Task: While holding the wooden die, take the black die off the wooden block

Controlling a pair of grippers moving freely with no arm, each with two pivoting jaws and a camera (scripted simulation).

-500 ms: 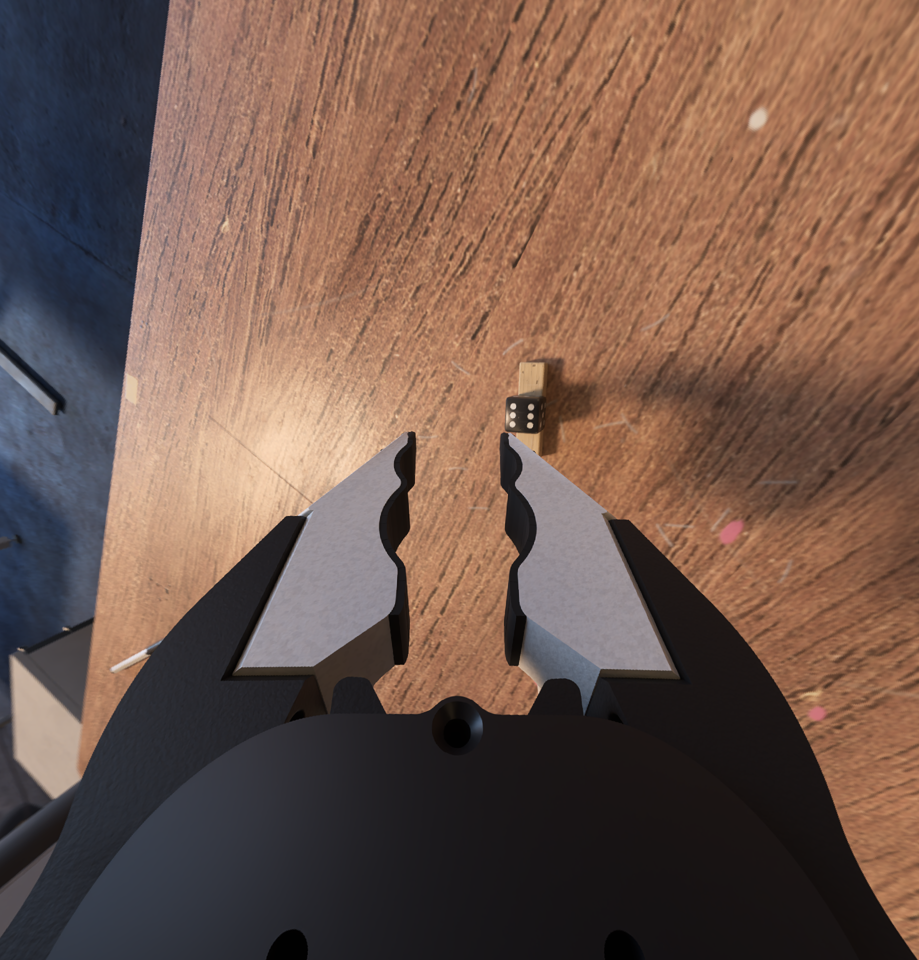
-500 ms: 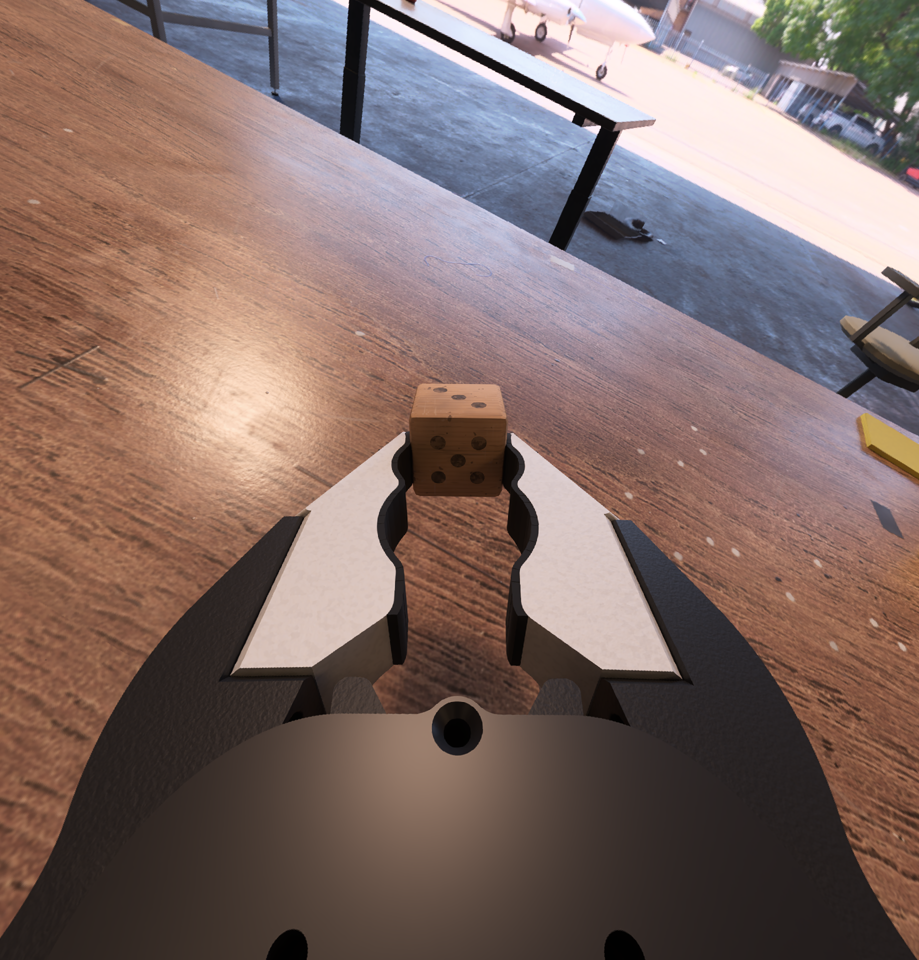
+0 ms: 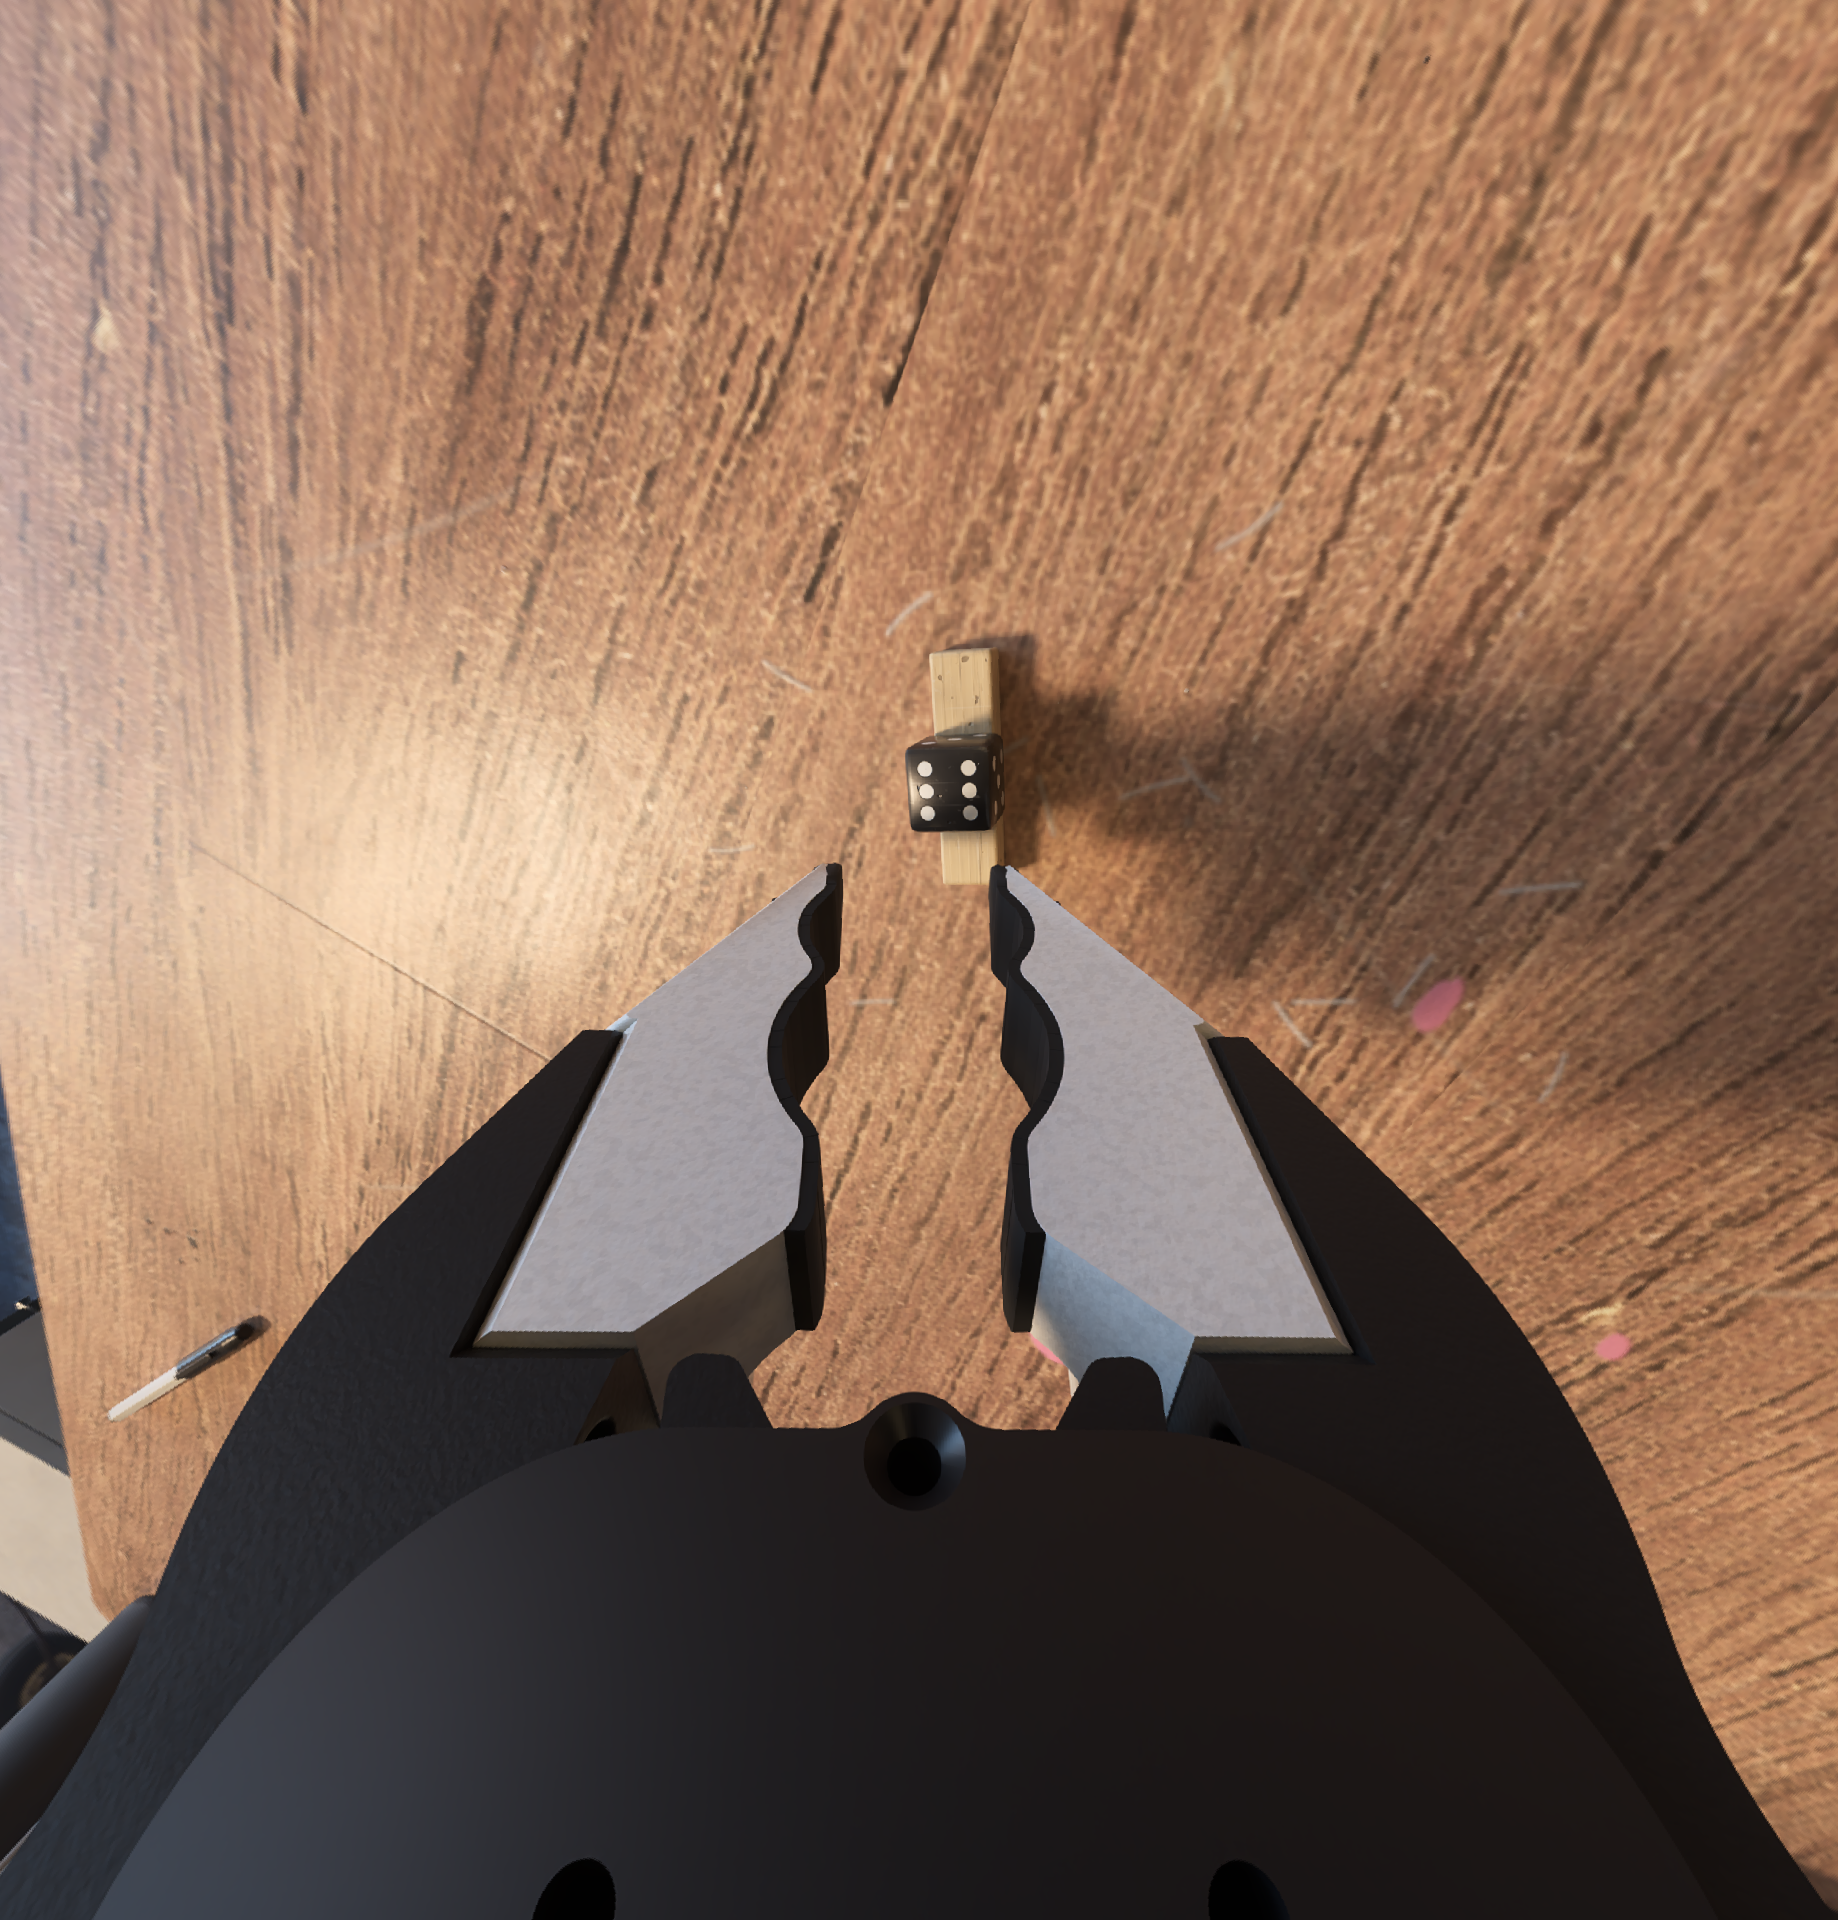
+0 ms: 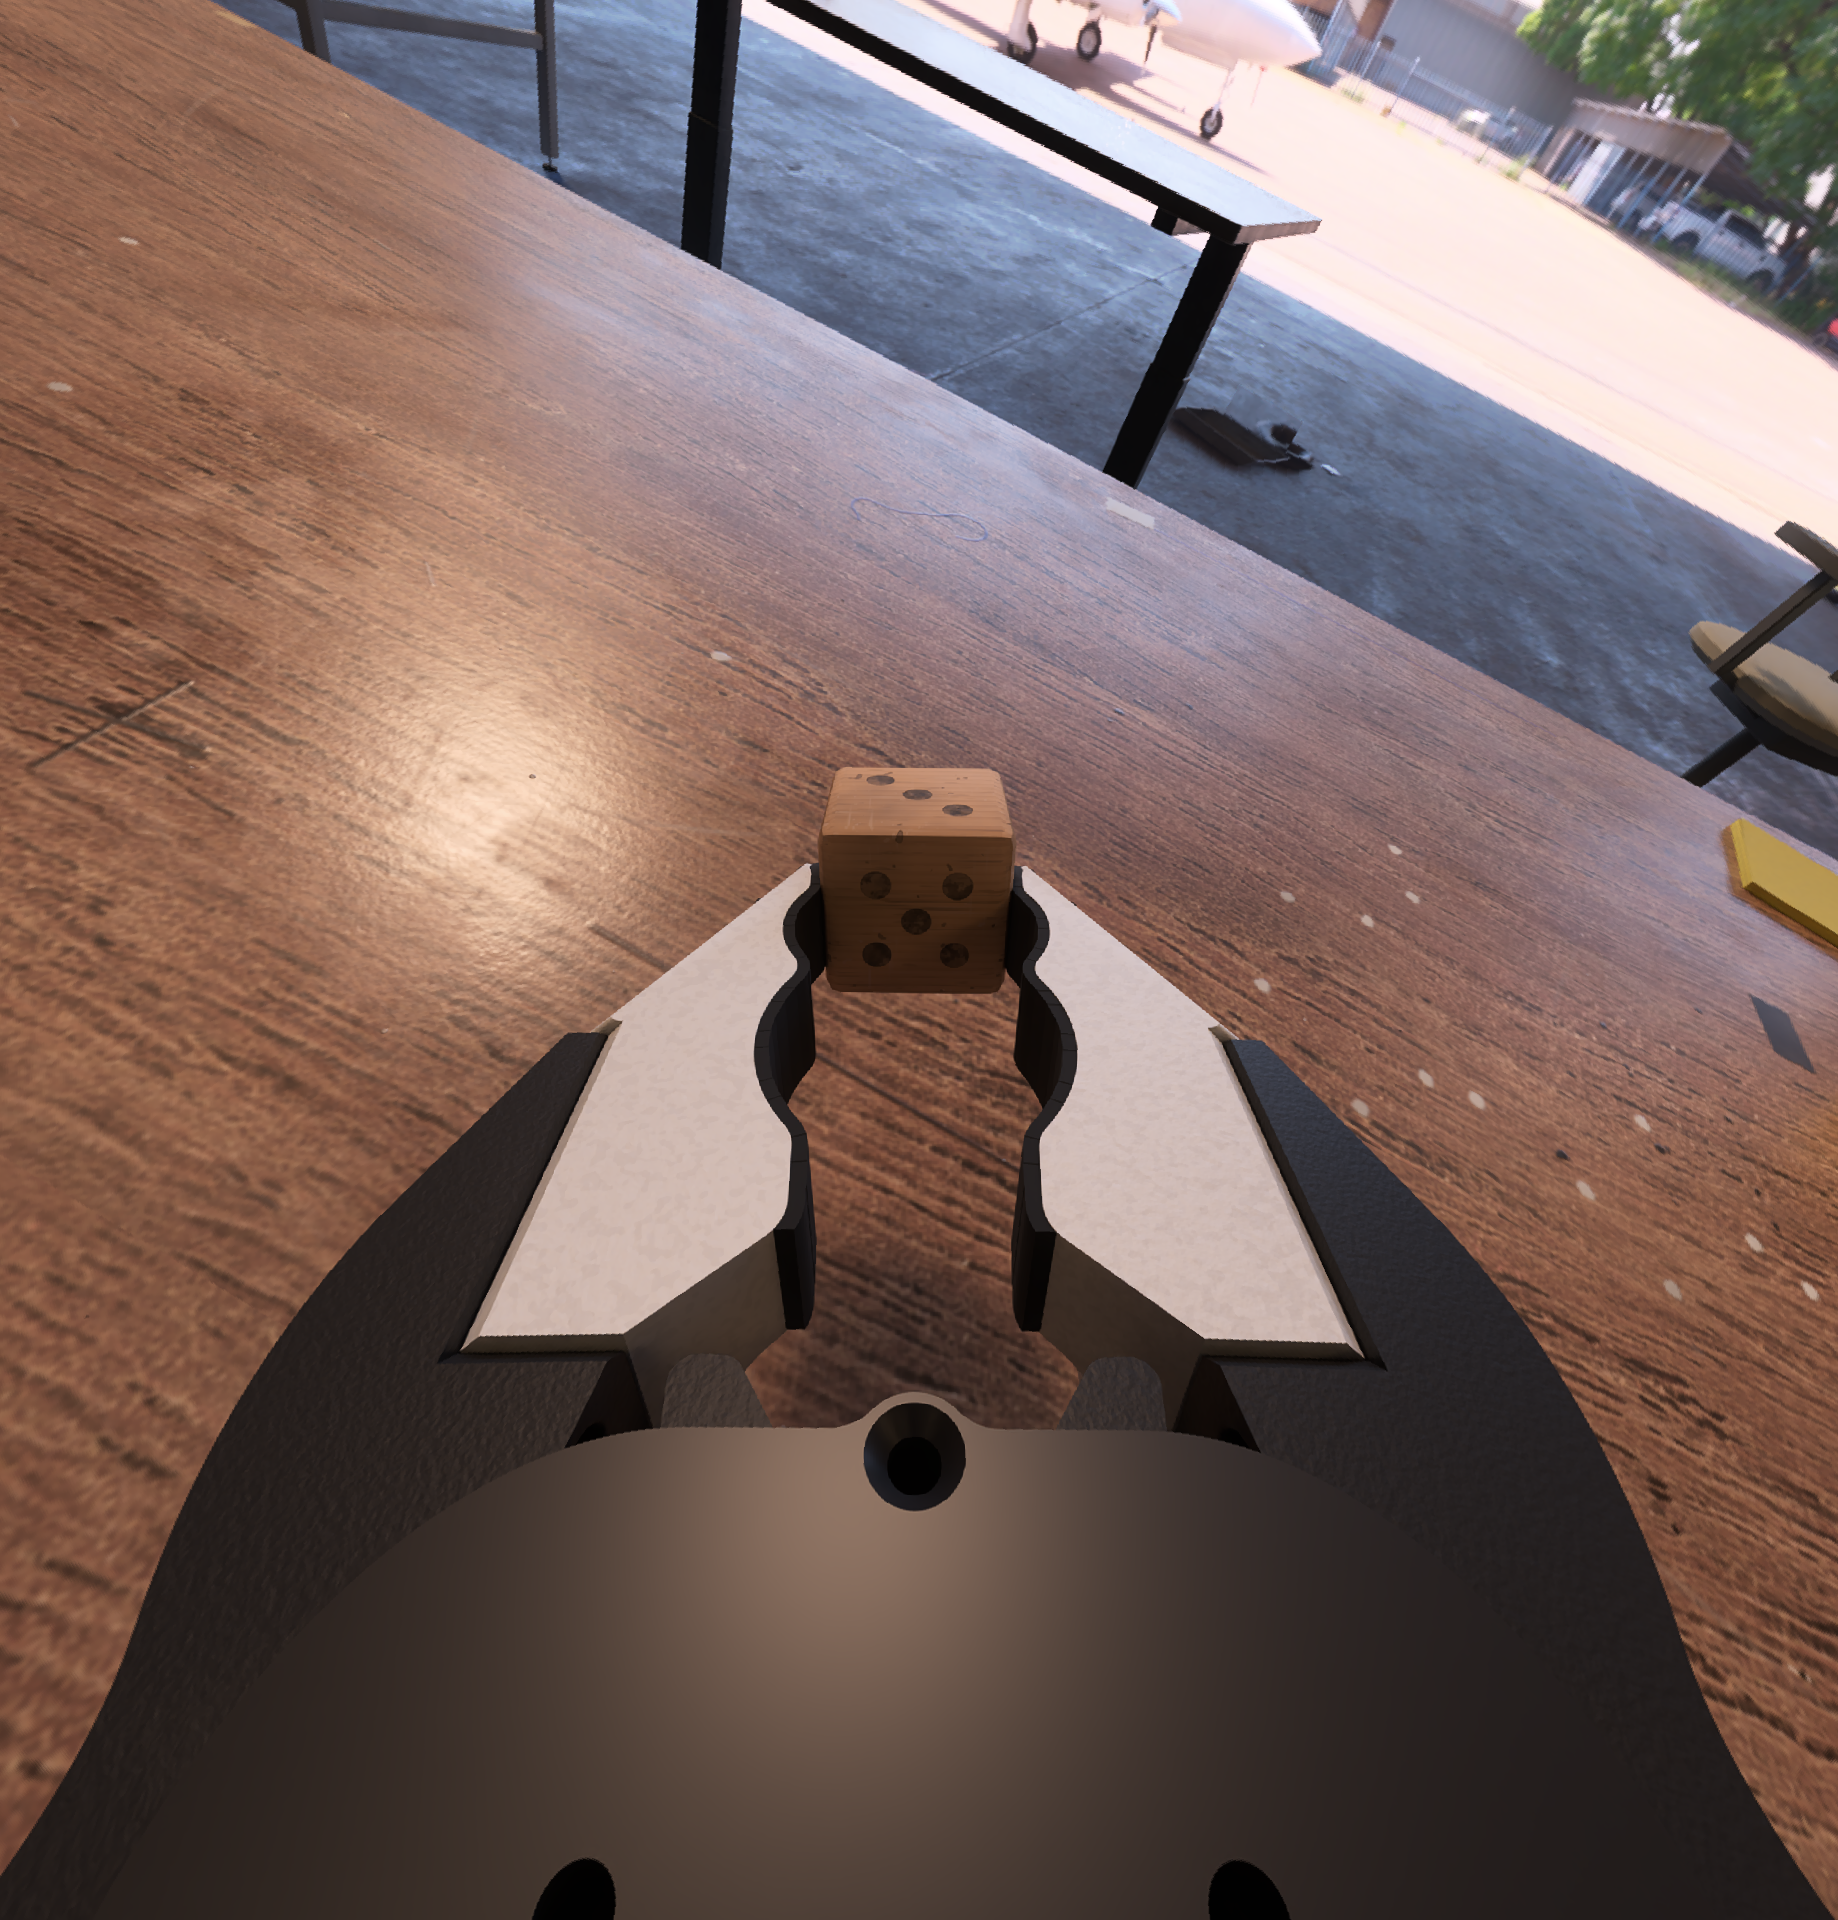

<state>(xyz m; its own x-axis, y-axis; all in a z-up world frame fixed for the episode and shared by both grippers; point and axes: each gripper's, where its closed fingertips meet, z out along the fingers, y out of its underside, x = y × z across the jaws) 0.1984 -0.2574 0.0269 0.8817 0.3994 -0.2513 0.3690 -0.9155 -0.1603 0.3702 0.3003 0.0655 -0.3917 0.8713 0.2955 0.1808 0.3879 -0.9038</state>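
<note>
In the left wrist view a black die [image 3: 951, 784] with white pips sits on a small pale wooden block [image 3: 965, 717] lying on the brown table. My left gripper [image 3: 915, 873] is open and empty, above the table, with its fingertips just short of the block's near end. In the right wrist view my right gripper [image 4: 915, 883] is shut on the wooden die [image 4: 915, 883], held at the fingertips above the table.
A pen [image 3: 182, 1369] lies near the table's left edge in the left wrist view. In the right wrist view the table's far edge [image 4: 998, 416] runs diagonally, a black table [image 4: 1102, 135] stands beyond it, and a yellow flat piece [image 4: 1808, 894] lies at the right.
My left gripper has moved closer to the block and the black die, which now look larger. The right gripper and the wooden die have not moved.
</note>
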